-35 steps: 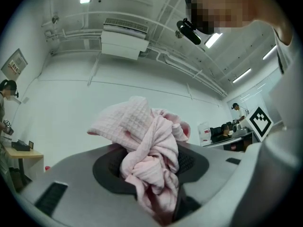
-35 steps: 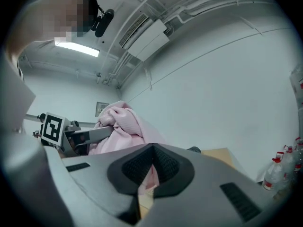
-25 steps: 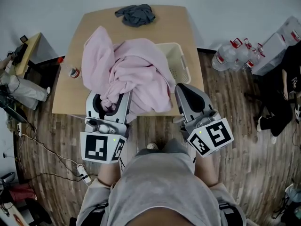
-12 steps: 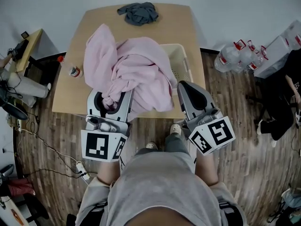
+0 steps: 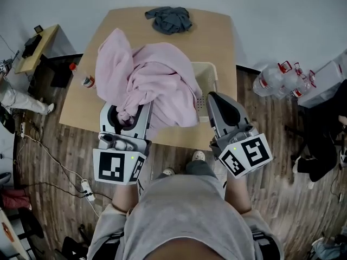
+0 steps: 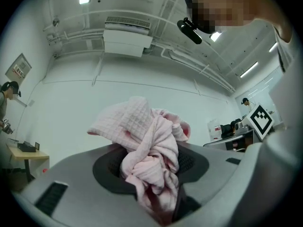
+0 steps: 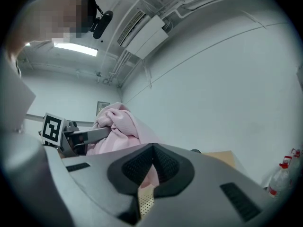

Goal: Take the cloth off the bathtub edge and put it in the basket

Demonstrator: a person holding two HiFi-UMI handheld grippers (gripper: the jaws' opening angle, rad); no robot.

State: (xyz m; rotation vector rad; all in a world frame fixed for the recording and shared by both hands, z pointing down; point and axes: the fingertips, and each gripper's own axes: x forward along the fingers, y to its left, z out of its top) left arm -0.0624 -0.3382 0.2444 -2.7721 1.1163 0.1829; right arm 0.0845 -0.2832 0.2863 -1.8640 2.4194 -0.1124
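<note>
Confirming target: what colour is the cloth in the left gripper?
Cloth is pale pink; best seen in left gripper view.

Big pink waffle-weave cloth (image 5: 154, 85), crumpled in a heap, draped over cream basket (image 5: 208, 85) & hanging past its left + near sides. One twisted bunch of it pinched betw jaws of left gripper (image 5: 126, 112), knot poking up above pads. Basket upright on wooden table (image 5: 217, 37), mostly covered; only right wall w/ small holes + rim showing
</note>
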